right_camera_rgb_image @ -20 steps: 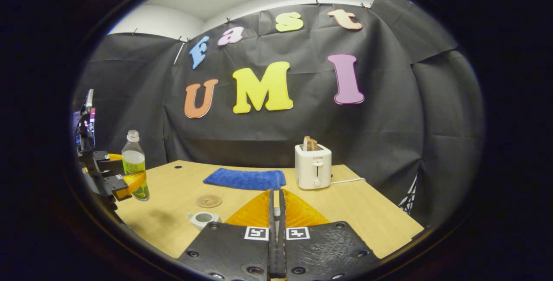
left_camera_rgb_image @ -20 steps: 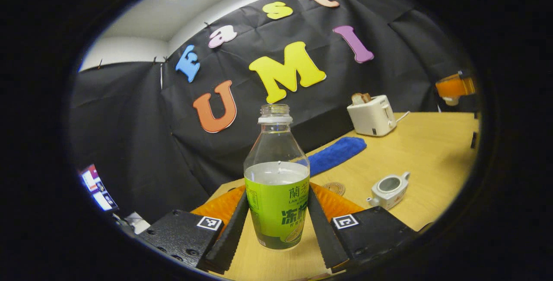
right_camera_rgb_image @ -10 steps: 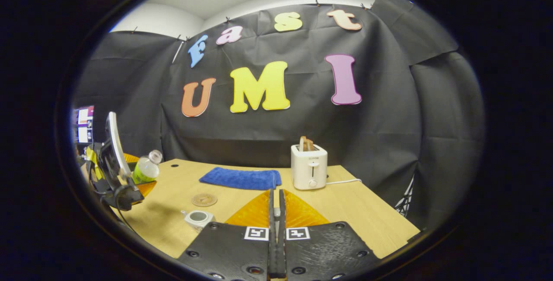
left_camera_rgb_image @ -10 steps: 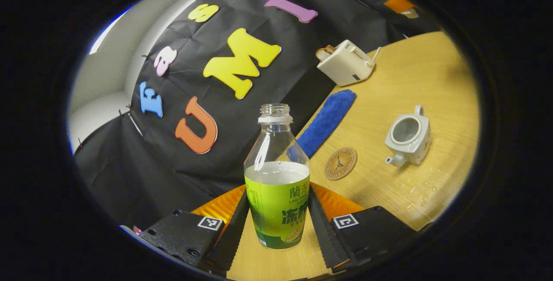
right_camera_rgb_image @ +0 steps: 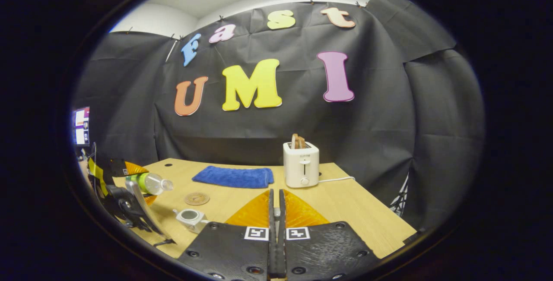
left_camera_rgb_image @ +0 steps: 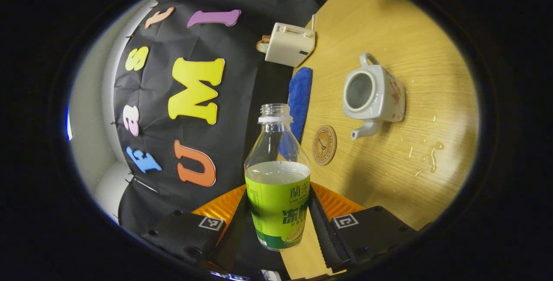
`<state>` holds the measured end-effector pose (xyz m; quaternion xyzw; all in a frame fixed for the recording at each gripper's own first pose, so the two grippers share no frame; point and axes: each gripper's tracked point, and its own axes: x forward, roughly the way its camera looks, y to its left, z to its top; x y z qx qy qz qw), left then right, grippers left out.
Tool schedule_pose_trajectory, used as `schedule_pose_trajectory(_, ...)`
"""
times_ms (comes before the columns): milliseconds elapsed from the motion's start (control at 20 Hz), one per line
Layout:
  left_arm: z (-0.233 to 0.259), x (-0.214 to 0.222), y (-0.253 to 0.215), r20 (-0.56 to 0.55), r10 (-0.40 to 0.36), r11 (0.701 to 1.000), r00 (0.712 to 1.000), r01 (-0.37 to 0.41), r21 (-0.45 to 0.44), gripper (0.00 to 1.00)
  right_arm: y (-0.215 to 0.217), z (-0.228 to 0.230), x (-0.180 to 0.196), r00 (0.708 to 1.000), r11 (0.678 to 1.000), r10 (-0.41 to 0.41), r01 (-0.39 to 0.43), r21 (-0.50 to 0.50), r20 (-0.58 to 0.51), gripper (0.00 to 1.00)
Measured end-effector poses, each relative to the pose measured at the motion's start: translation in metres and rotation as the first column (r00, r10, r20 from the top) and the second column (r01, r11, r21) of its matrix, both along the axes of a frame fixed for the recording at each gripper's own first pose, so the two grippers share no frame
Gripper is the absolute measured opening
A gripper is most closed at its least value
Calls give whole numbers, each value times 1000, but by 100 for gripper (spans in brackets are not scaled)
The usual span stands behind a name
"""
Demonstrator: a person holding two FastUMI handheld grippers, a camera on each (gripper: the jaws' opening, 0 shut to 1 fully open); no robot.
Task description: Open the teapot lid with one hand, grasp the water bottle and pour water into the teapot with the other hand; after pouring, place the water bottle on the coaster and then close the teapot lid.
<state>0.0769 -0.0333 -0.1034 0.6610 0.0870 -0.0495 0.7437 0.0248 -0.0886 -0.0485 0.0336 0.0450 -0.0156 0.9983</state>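
Water bottle [left_camera_rgb_image: 277, 177]: green wrap label with printed characters and a small block of fine print at its edge. Fine print too small to make out.

Coaster [left_camera_rgb_image: 324, 145] on the worktop: tower emblem at centre, a ring of lettering around the rim, not legible.

Left claw [left_camera_rgb_image: 278, 192]: one square black-and-white marker tag [left_camera_rgb_image: 208, 223] on each finger block.

Right claw [right_camera_rgb_image: 276, 192]: same tag pair [right_camera_rgb_image: 256, 233].

Toaster [right_camera_rgb_image: 301, 164]: small dark mark on the front, unreadable.
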Motion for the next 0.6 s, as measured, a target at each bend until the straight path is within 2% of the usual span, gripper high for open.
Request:
schedule_pose_trajectory(200, -7, -5, -11, -20, -24, 989, 1000, 27, 146, 76, -2, 1, -1, 1000, 1000, -4, 4, -4, 4, 0)
schedule_pose_trajectory(400, -11, -9, -16, -30, -32, 958, 999, 39, 286, 74, -2, 0, -1, 1000, 1000, 0, 0, -5, -1, 0)
schedule_pose_trajectory(600, -9, -12, -23, -31, -40, 925, 999, 48, 378, 76, -6, -2, 0, 1000, 1000, -4, 4, -1, -6, 0)
